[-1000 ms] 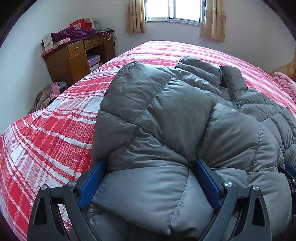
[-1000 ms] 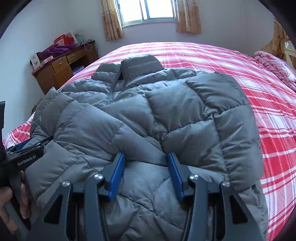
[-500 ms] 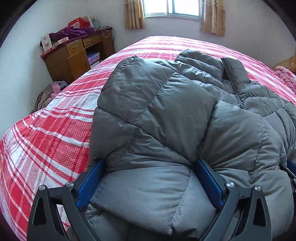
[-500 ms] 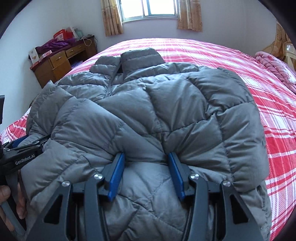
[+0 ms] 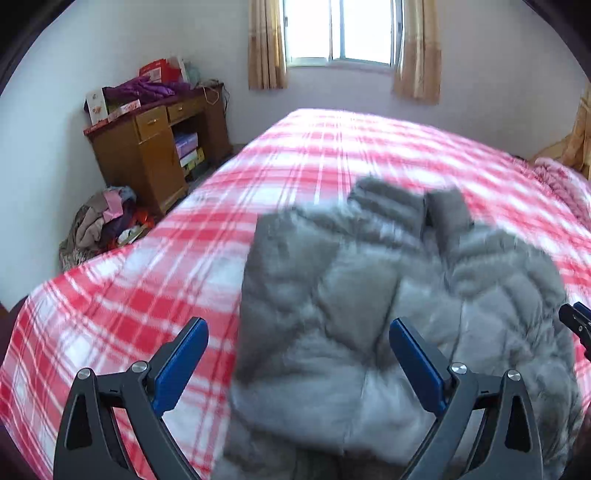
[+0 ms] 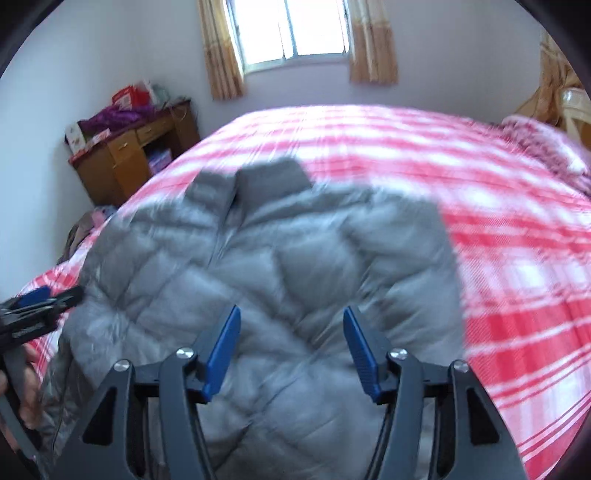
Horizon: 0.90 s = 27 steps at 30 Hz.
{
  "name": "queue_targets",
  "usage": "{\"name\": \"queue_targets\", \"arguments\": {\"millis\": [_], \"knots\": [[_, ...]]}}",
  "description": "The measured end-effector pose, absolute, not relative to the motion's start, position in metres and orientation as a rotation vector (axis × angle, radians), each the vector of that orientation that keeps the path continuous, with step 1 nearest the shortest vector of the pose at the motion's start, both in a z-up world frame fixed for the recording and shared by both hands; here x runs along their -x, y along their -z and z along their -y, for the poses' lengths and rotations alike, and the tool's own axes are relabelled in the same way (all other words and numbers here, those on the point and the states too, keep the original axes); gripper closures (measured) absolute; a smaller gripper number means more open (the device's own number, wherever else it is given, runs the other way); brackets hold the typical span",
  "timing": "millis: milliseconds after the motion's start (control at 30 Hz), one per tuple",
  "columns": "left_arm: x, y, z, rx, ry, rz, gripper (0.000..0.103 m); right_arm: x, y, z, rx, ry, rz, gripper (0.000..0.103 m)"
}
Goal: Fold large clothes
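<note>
A grey quilted down jacket (image 5: 388,295) lies folded on the red and white plaid bed (image 5: 147,295), collar toward the window. It also shows in the right wrist view (image 6: 280,266). My left gripper (image 5: 295,354) is open above the jacket's near left edge, holding nothing. My right gripper (image 6: 291,343) is open above the jacket's near middle, holding nothing. The left gripper appears at the left edge of the right wrist view (image 6: 37,310). Both views are motion-blurred.
A wooden desk (image 5: 155,147) with clutter stands by the left wall, a pile of clothes (image 5: 103,225) on the floor beside it. A pink blanket (image 5: 561,184) lies at the bed's far right. A window (image 5: 340,29) with curtains is on the far wall.
Both grippers have opened and let go of the jacket's folded edge, then pulled up and back. The jacket has dropped onto the bed.
</note>
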<state>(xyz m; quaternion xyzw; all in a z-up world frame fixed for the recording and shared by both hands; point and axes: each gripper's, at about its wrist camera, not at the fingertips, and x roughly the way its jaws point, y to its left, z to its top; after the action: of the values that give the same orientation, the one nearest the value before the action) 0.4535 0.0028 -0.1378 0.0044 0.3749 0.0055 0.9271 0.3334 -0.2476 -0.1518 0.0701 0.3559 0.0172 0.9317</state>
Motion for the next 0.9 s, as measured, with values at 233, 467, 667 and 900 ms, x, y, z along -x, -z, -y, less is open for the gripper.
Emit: {"name": "queue_targets", "arguments": {"millis": [233,467,667,900], "knots": [[-0.526,0.179,-0.001,-0.013,-0.093,-0.845,0.004,-0.385,0.152,0.307,-0.142,0.099,-0.720,0.042],[-0.547,0.227,0.001,0.009,-0.088,-0.922,0.004,-0.412,0.200,0.312,-0.088,0.077,-0.815,0.041],[-0.547,0.231,0.005,-0.003,-0.118,-0.916,0.001,-0.412,0.212,0.308,-0.074,0.082,-0.835,0.037],[-0.548,0.232,0.007,-0.011,-0.120,-0.914,0.001,-0.413,0.215,0.309,-0.082,0.083,-0.836,0.035]]}}
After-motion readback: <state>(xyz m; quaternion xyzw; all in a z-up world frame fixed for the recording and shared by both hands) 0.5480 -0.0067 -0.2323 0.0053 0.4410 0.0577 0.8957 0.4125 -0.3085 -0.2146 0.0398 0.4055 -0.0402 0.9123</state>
